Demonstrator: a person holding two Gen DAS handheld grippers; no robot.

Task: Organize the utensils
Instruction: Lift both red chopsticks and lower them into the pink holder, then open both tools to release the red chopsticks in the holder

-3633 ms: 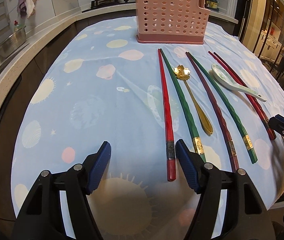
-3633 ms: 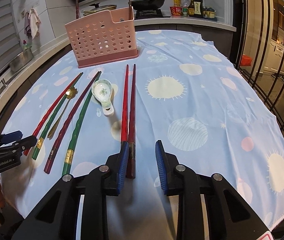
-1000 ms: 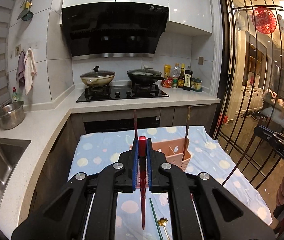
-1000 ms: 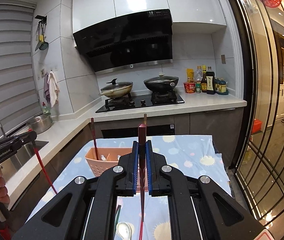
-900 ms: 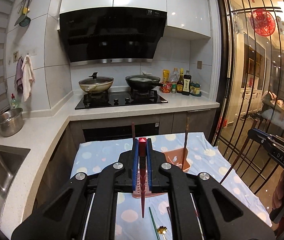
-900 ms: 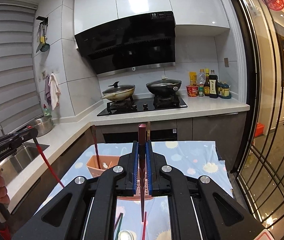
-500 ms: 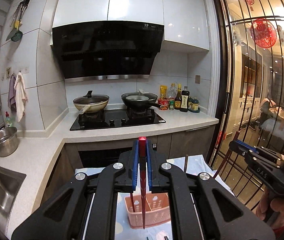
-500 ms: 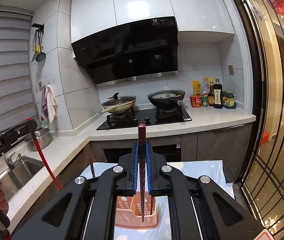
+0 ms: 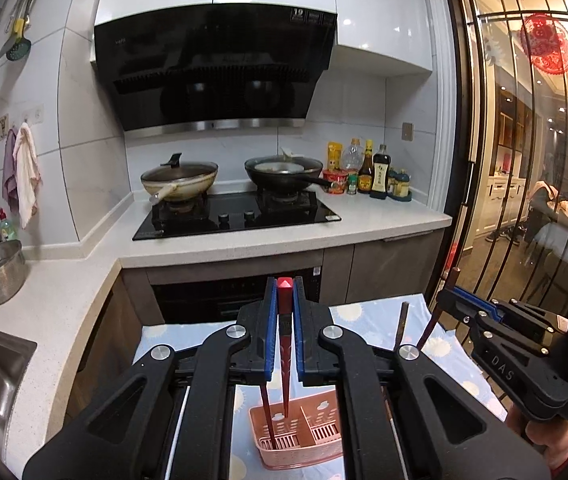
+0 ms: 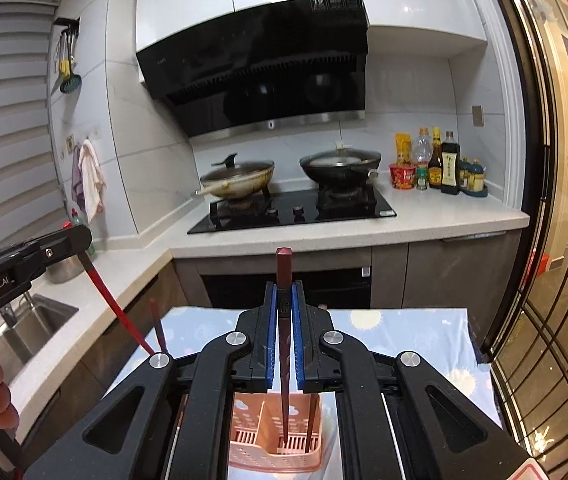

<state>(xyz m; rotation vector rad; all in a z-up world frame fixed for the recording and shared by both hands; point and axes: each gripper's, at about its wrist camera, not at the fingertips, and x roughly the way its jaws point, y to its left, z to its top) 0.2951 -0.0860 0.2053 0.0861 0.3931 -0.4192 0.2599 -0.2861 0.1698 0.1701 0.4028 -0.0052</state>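
Left gripper (image 9: 284,344) pinches red chopstick (image 9: 284,364), right gripper (image 10: 283,344) pinches maroon chopstick (image 10: 284,360); both tips over pink holder (image 9: 300,436), one chopstick (image 9: 266,420) already standing inside.

"GenRobot.AI" was printed on the left gripper (image 10: 23,276); "DAS" was read on the right gripper (image 9: 500,368); "19" was displayed on the range hood (image 9: 219,64).
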